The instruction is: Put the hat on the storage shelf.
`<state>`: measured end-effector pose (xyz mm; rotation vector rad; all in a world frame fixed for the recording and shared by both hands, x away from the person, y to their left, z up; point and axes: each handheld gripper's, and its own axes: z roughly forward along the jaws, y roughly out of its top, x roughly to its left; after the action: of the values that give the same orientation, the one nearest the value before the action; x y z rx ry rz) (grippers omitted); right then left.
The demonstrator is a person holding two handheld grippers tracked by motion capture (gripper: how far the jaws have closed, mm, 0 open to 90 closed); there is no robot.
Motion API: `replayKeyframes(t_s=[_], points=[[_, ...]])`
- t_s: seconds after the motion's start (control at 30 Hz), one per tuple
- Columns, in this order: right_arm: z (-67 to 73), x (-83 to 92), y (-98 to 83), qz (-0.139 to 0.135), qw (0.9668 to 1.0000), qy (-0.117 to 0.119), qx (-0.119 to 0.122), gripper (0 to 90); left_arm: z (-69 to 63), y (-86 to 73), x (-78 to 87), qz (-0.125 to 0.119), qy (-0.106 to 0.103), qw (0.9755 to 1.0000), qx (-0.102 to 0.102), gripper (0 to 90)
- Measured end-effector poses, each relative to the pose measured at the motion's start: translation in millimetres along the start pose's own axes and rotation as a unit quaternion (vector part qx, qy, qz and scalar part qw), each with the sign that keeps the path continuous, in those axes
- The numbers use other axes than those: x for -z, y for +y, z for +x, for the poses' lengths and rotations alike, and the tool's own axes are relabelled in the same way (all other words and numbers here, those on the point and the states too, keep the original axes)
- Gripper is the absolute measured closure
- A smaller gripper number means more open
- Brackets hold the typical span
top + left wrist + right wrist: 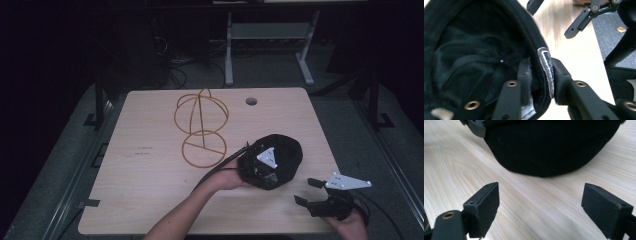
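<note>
The left gripper point(541, 82) is clamped on just the rim of the black fabric cap point(280, 150) near the light wooden table's point(150, 190) right side, so the soft cloth could slip free while the right gripper point(540, 207), its 2 jaws apart, waits nearby.

Wire stand point(201, 128) — table point(150, 190) (pale wood)

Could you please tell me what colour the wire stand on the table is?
The wire stand is golden yellow, clearest in the high view.
</note>
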<state>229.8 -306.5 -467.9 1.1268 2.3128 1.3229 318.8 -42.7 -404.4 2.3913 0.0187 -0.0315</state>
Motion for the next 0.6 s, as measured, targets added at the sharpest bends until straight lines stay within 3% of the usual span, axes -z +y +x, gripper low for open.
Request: replayKeyframes(t_s=[0.2, 0.4, 0.5, 0.6], points=[[-0.1, 0.9, 0.7, -0.014, 0.9999, 0.001, -0.004, 14.5, 3.2, 3.2, 3.4, -0.014, -0.004, 0.9999, 0.008, 81.3], [0.8, 3.4, 3.3, -0.04, 0.9992, 0.002, -0.004, 14.5, 8.5, 10.7, 18.4, -0.051, -0.017, 0.9983, 0.022, 81.7], [3.2, 3.9, 5.8, -0.053, 0.9986, 0.001, -0.005, 14.5, 9.1, 16.4, 30.8, -0.081, -0.025, 0.996, 0.029, 81.7], [6.4, 4.9, 10.1, -0.071, 0.9974, 0.008, -0.009, 14.5, 8.9, 19.7, 38.2, -0.094, -0.032, 0.9946, 0.03, 81.7]])
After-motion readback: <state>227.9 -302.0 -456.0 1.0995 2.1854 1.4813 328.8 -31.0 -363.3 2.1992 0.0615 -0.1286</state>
